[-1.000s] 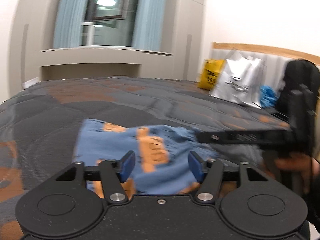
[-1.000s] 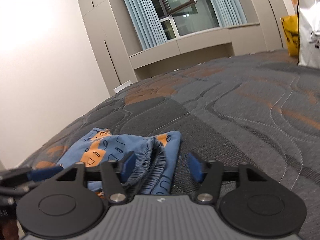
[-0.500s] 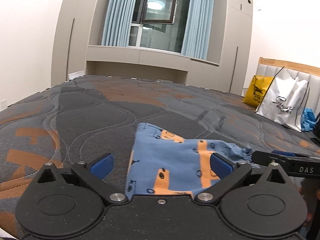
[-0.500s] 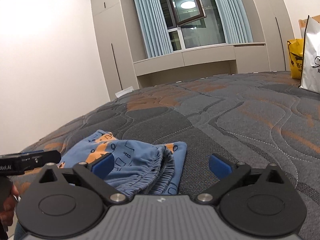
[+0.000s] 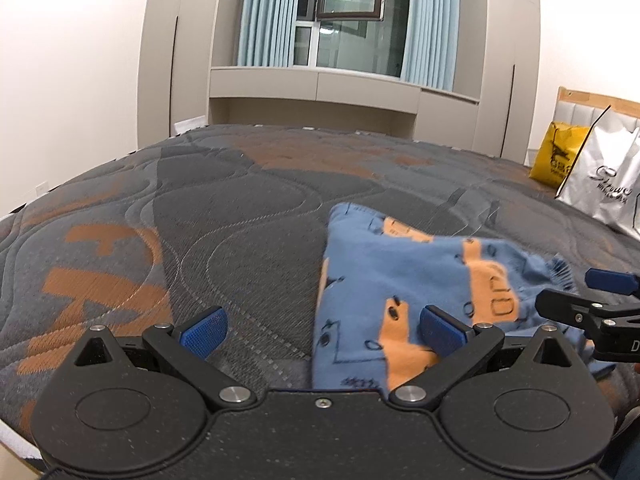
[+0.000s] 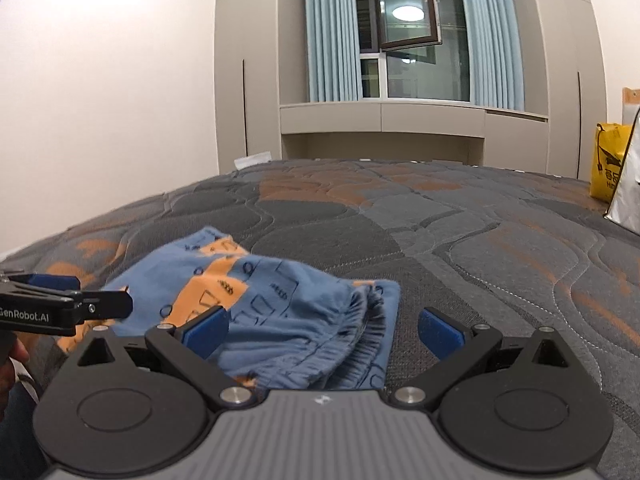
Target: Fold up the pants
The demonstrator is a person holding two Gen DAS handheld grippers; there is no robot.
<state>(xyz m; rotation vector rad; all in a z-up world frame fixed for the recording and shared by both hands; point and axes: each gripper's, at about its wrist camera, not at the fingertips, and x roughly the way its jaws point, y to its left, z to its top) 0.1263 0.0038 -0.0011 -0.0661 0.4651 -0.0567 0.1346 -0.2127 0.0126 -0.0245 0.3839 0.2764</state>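
- Pants (image 5: 420, 280) lie folded in a small pile on the bed (image 5: 240, 208), near its close edge.
- They are blue with orange patches and little dark drawings (some look like boxes and ovals).
- From the right wrist camera, the stretchy, bunched waistband (image 6: 368, 320) sits at the right end of the pile, with layers stacked on top of each other.
- Left gripper (image 5: 322, 330) has its jaws spread wide, and nothing is pinched between them.
- Its left blue pad (image 5: 204, 330) sits over bare bed, and its right blue pad (image 5: 440, 334) sits in front of the left part of the pants.
- Right gripper (image 6: 320, 330) also has its jaws spread wide and holds nothing.
- The waistband end of the pile shows in the gap between the right gripper's pads, but the pads do not press it (I cannot tell if they touch the cloth).
- Each camera sees the other gripper poking in from the side, close to the pants.
- A bit of a hand (image 6: 12, 364) shows at the left edge of the right wrist view.
- A yellow bag (image 5: 560, 156) and a white shopping bag (image 5: 608, 184) stand on the far right of the bed.
- Far back, a window (image 6: 412, 32) hangs open between light blue curtains (image 6: 332, 32).
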